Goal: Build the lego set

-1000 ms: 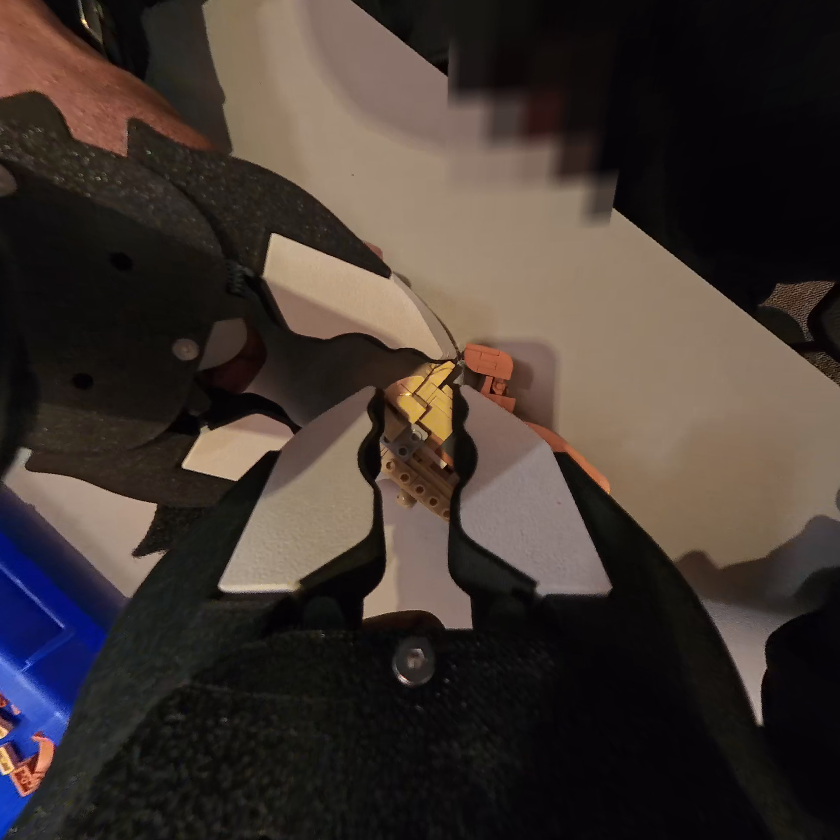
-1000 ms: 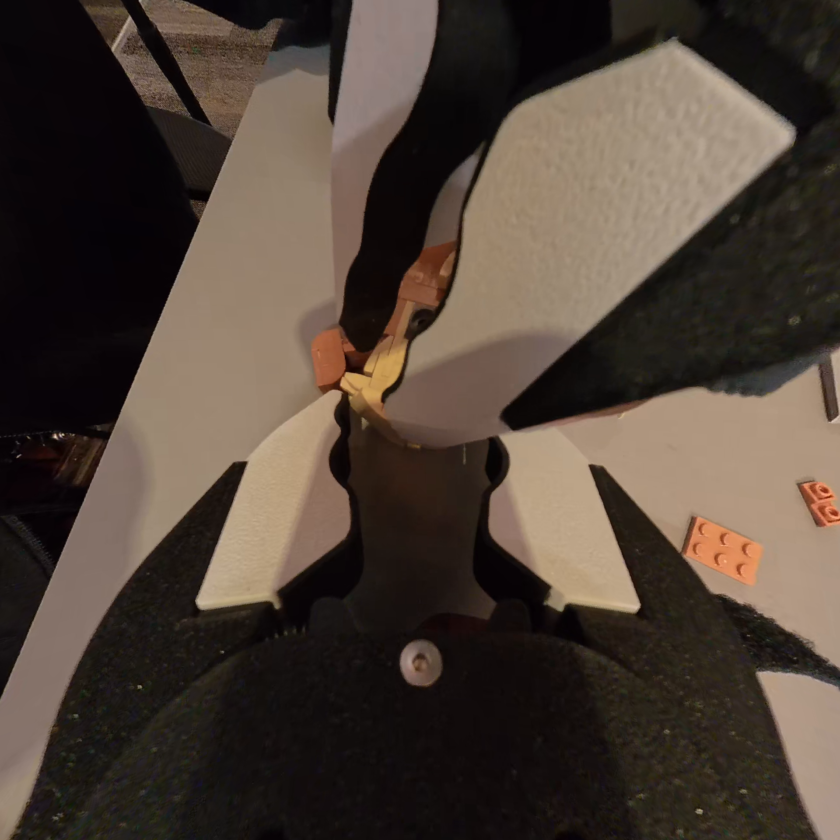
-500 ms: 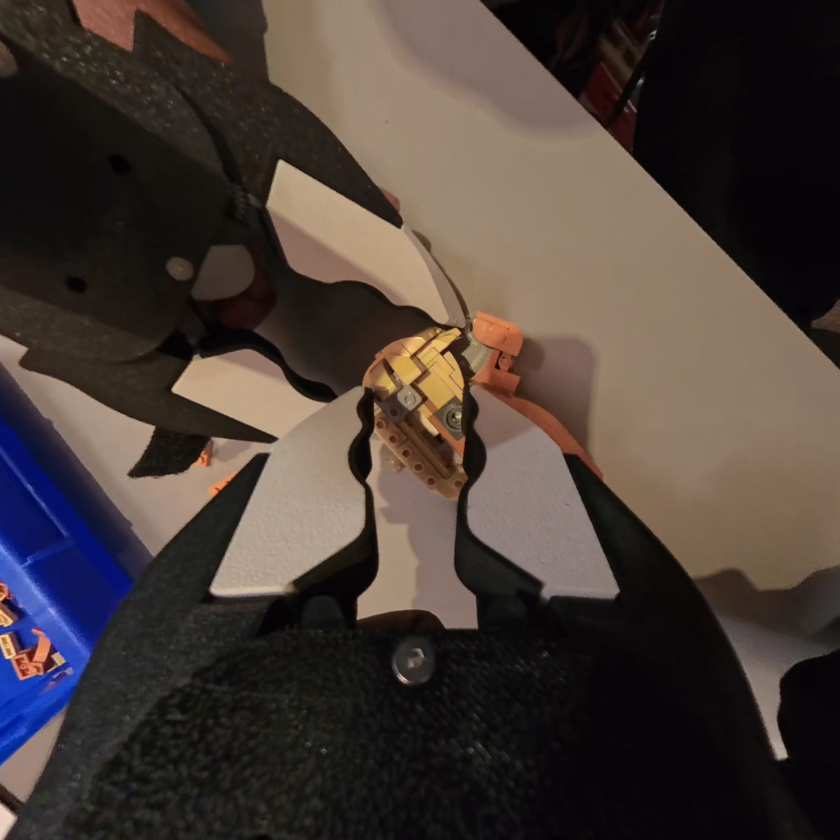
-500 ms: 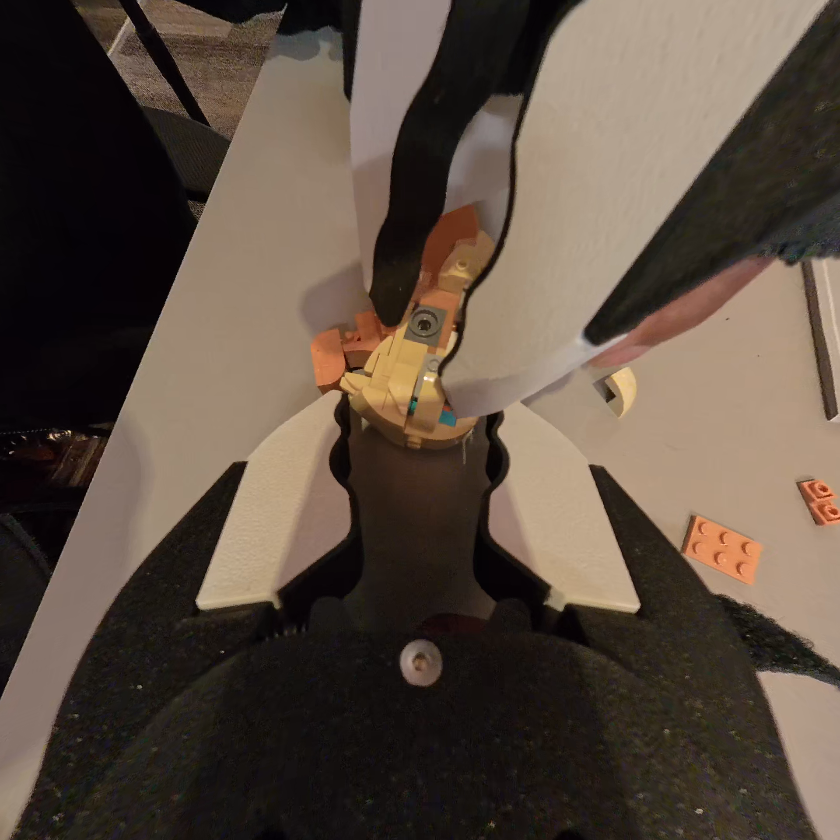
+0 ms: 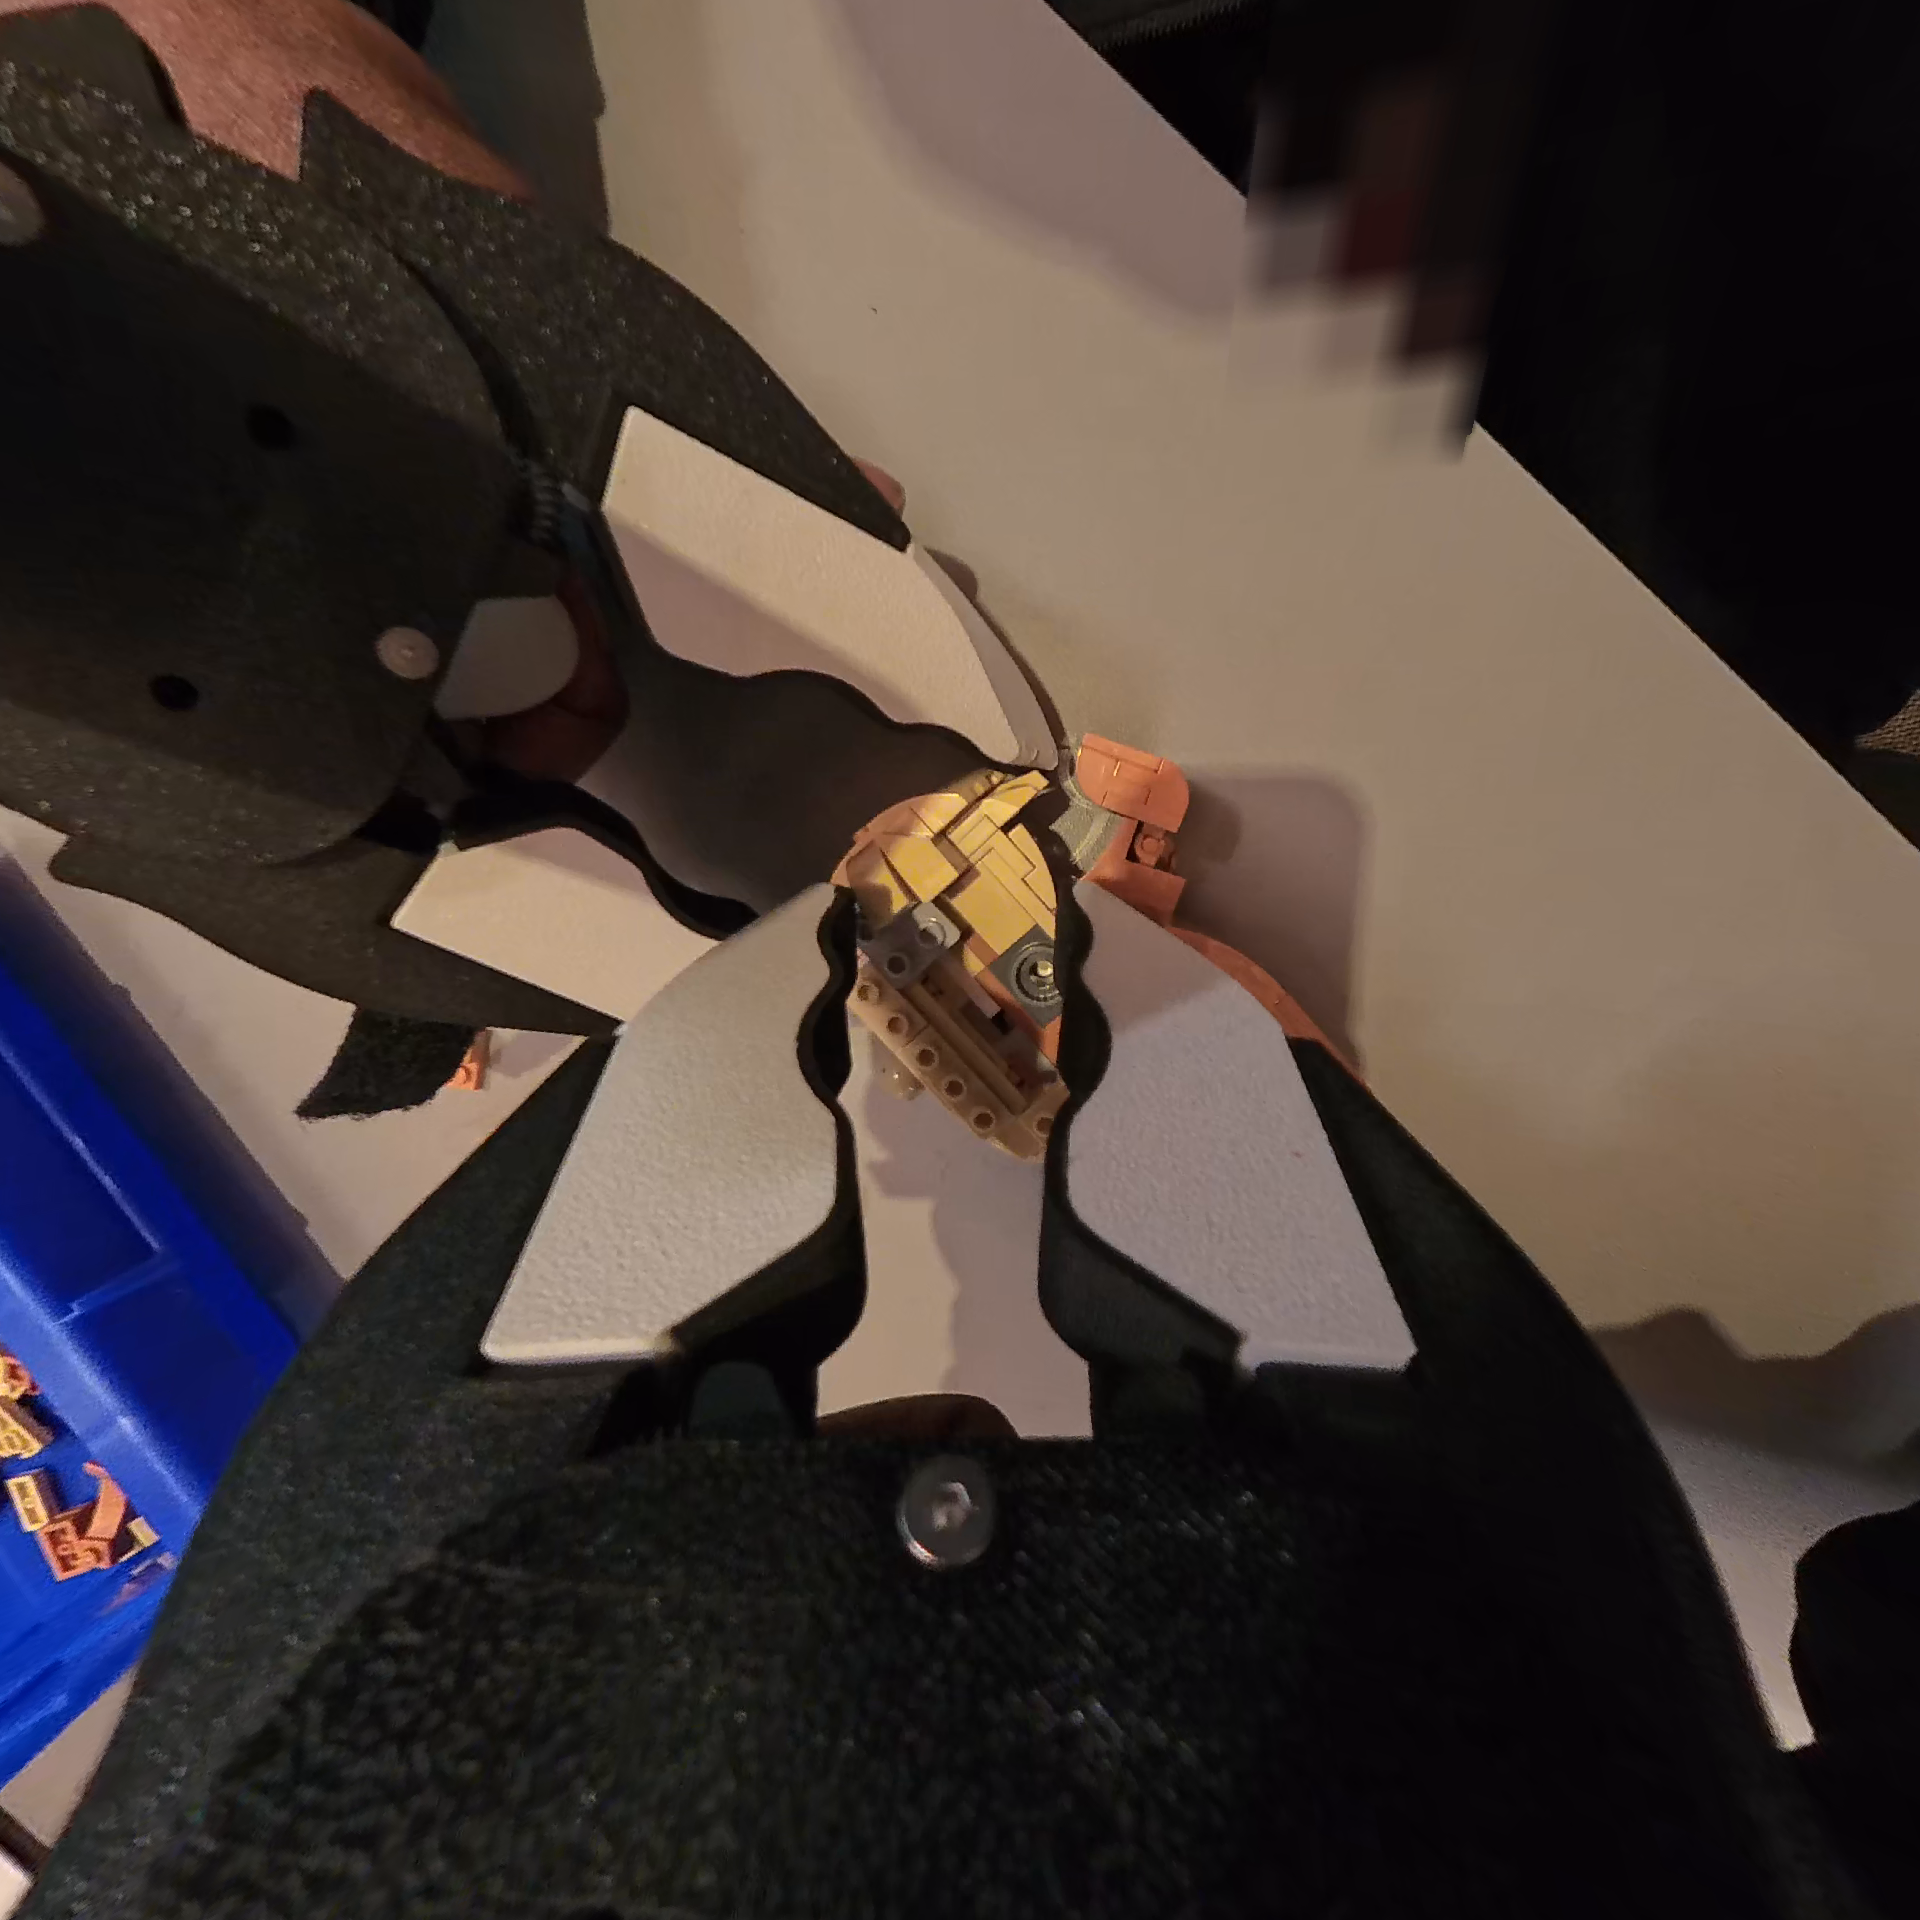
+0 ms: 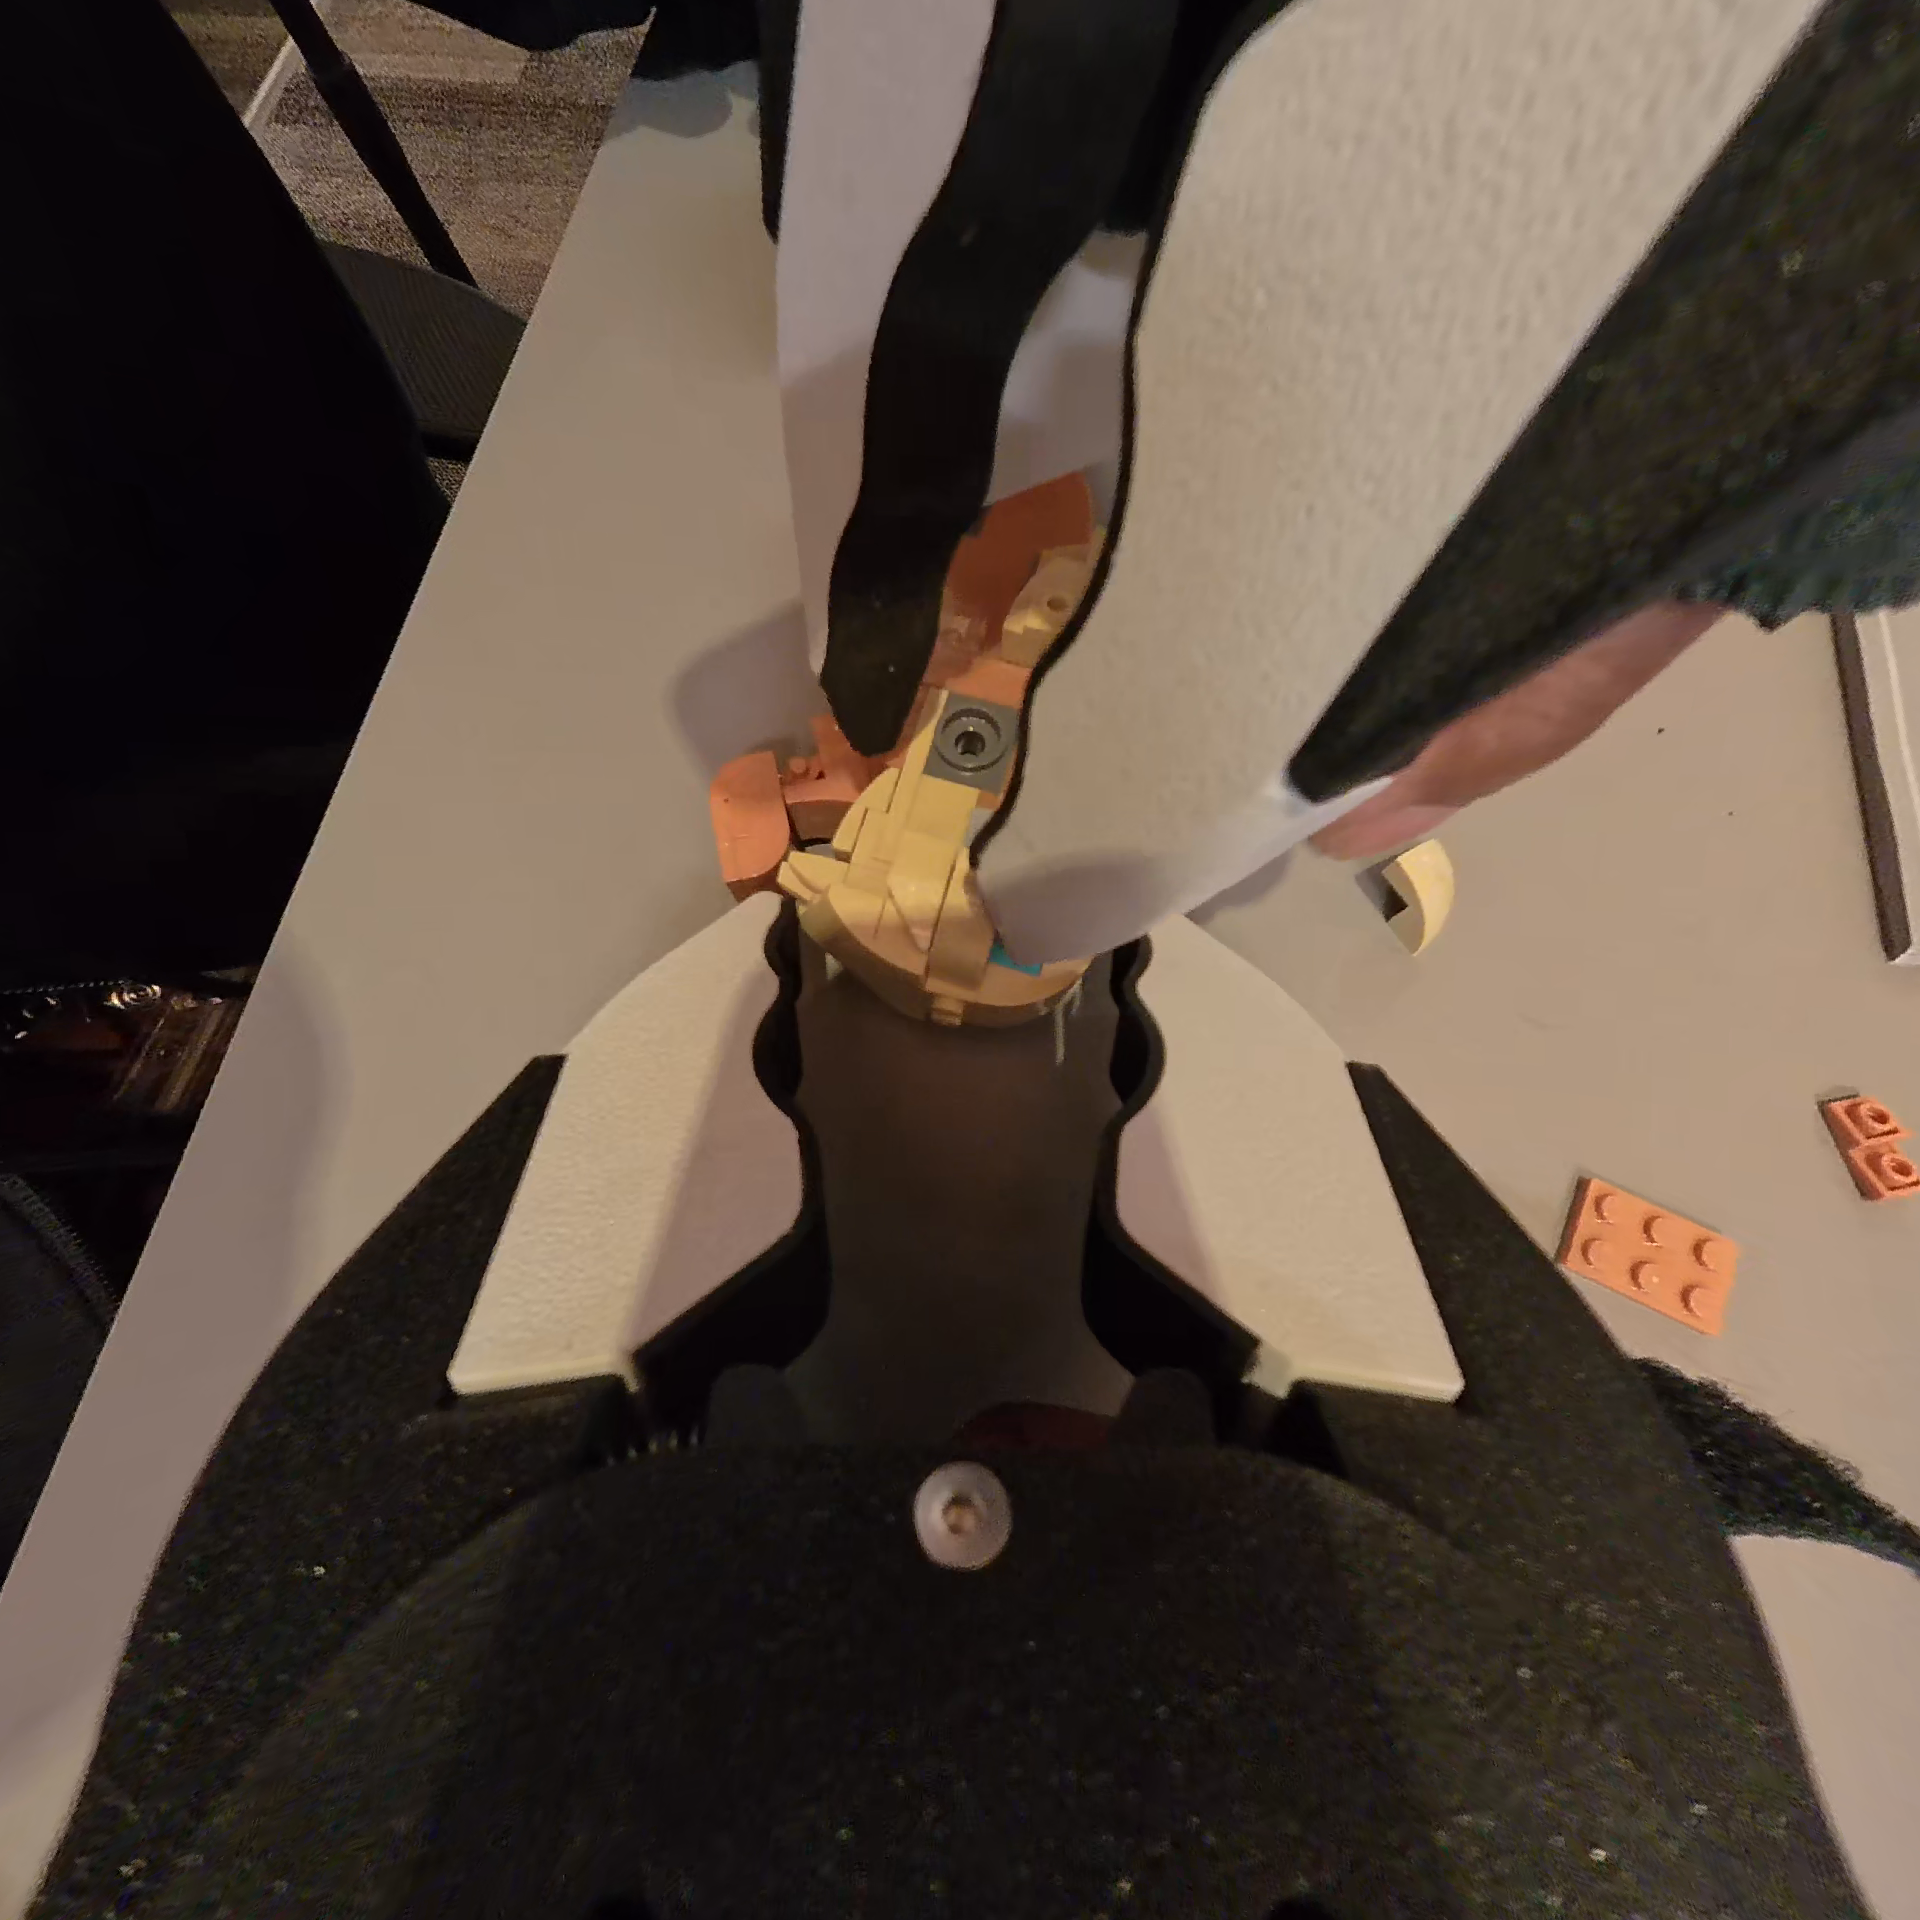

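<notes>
left claw (image 5: 951, 935) clamps lego model (image 5: 966, 935) | right view only – 6-stud orange plate (image 6: 1647, 1268)

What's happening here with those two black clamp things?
A person is building a Lego set with a hand-held tool in each hand. The left tool is shut on a small tan and brown model above the white table. The right tool meets it at the model's other end. Loose orange pieces lie nearby.

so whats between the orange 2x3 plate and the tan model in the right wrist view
The right gripper's own white finger crosses that stretch in the right wrist view; otherwise only bare table separates the orange plate from the tan model.
</notes>
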Demonstrator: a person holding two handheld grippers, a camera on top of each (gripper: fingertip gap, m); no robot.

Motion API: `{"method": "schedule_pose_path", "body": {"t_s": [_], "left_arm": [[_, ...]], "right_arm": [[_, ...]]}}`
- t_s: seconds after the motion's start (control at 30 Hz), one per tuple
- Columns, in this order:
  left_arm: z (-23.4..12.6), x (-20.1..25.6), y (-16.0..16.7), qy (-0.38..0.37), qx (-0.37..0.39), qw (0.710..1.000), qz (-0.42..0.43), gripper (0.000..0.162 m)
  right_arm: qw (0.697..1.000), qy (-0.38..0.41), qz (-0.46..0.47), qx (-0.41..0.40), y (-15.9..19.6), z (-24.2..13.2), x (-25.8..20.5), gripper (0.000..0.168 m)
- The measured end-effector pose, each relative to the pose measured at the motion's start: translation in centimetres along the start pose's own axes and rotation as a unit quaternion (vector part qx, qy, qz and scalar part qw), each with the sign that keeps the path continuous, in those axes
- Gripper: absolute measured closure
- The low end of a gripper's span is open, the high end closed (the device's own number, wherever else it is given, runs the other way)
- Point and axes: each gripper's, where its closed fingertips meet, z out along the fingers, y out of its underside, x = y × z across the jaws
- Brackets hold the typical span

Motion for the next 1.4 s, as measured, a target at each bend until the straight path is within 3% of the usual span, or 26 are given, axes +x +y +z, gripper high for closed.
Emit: {"method": "schedule_pose_path", "body": {"t_s": [0.3,0.47,0.77,0.93,1.13,1.27,1.4], "left_arm": [[-0.5,0.1,-0.2,-0.024,0.019,1.000,-0.009,0.122],[-1.4,0.1,-0.2,-0.080,0.067,0.993,-0.057,0.108],[-2.0,1.9,2.4,-0.215,0.159,0.927,-0.263,0.088],[-1.4,3.8,3.6,-0.244,0.160,0.900,-0.323,0.090],[0.5,4.5,4.2,-0.249,0.128,0.892,-0.356,0.096],[1.0,4.2,3.9,-0.254,0.138,0.885,-0.366,0.108],[1.1,4.1,4.0,-0.263,0.144,0.881,-0.366,0.108]], "right_arm": [[1.000,0.000,0.000,0.000,0.0,0.0,0.0,0.110],[1.000,0.001,-0.001,0.000,0.0,0.0,0.1,0.110],[1.000,0.003,-0.002,0.000,0.0,0.0,0.1,0.110],[1.000,0.005,-0.004,0.000,0.0,0.0,0.1,0.110],[1.000,0.008,-0.007,0.000,0.1,0.0,0.0,0.110],[1.000,0.013,-0.011,-0.002,0.1,0.0,0.0,0.110],[1.000,0.013,-0.012,-0.001,0.1,0.0,-0.1,0.110]]}}
